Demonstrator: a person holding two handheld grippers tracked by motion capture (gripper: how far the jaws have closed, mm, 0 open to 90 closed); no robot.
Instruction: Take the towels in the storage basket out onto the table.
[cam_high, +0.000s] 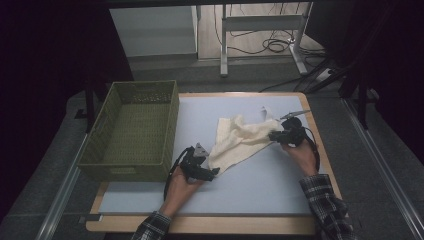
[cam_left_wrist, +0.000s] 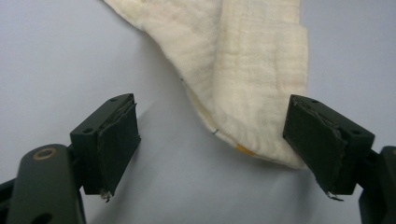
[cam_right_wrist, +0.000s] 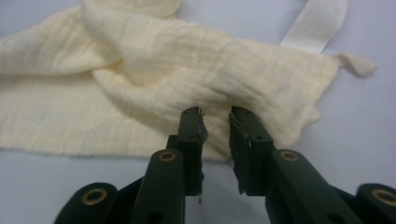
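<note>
High view, cloth: a cream cloth (cam_high: 240, 140) lies crumpled on the pale blue mat (cam_high: 260, 180), right of centre, between the two grippers.
High view, left gripper: the left gripper (cam_high: 212, 172) sits at the cloth's near corner.
High view, right gripper: the right gripper (cam_high: 274, 135) sits at the cloth's right edge.
High view, open room: bare mat lies in front of the cloth and toward the near table edge (cam_high: 200, 225). A green basket (cam_high: 165, 125) stands just beside the cloth's left side.
Left gripper view, jaws: wide apart. The cloth's folded corner (cam_left_wrist: 252, 93) lies between them, against the right-hand pad (cam_left_wrist: 322, 144); the other pad stands clear over bare mat.
Left gripper view, markings: a small yellow mark at the hem; not readable.
Right gripper view, jaws: narrow, a slim gap between the pads, tips at the cloth's near edge (cam_right_wrist: 187, 84); no fold seen pinched.
Right gripper view, edges: a white strap (cam_right_wrist: 315, 23) runs from the cloth's far corner; no writing legible.
</note>
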